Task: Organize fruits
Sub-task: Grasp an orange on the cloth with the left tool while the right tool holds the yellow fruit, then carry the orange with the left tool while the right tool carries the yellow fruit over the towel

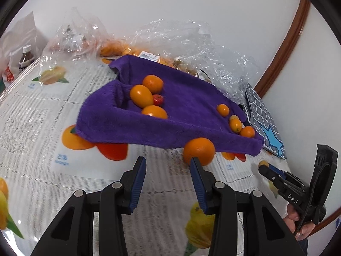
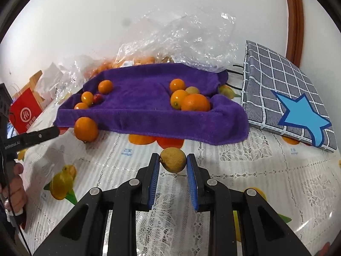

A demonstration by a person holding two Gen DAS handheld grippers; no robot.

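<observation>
Dull yellow, rough-skinned lemon [image 2: 173, 159] pinched btwn right fingers [image 2: 153, 166]; left fingers [image 1: 140, 166] wide apart, empty.

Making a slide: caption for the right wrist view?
Right tool brackets a yellowish fruit before a purple towel holding oranges.

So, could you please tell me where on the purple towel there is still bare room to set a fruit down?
The purple towel has a bare middle strip between two clusters: the left group of oranges with a small red fruit, and the crowded right group of oranges. The towel's front fold is bare too. Behind it, plastic bags crowd the edge.
</observation>
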